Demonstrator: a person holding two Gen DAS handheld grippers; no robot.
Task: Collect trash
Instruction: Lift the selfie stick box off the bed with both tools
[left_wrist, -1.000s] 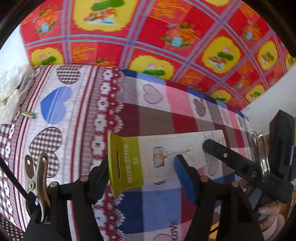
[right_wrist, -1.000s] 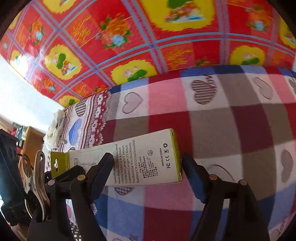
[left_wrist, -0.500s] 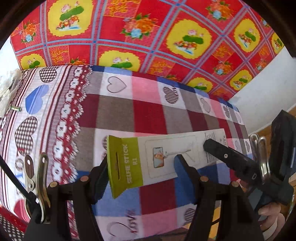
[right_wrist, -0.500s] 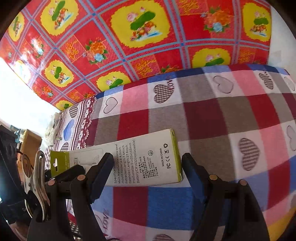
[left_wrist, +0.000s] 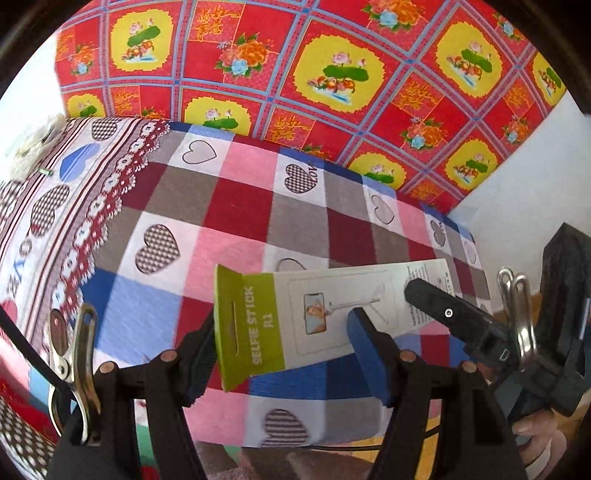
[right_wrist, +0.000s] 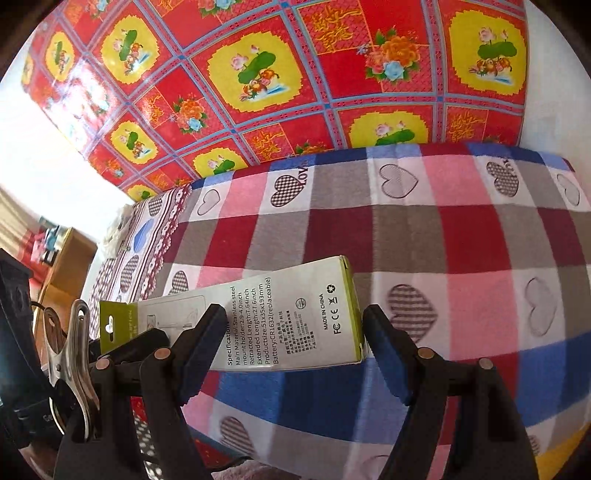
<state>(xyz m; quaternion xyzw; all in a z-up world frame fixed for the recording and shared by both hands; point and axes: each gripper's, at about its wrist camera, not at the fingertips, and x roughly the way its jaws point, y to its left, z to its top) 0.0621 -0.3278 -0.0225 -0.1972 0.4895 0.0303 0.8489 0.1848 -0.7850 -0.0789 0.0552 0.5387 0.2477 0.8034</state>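
A white selfie-stick box with a green hanger end hangs in the air over the bed, carried by both grippers. My left gripper is shut on its green end, with one pad at the flap and the other against the white face. My right gripper is shut on the other end of the box, the printed side facing that camera. In the left wrist view a black finger of the right gripper lies over the box, and a hand holds its handle.
Below lies a bed with a checked heart-print blanket; its near edge and some floor show at the bottom. A red and yellow floral sheet covers the wall behind. Crumpled white paper lies far left. Wooden furniture stands at the left.
Both grippers have carried the box to the right along the bed and slightly up. The lace-bordered part of the blanket has slid left, and the bed's near edge has come into view.
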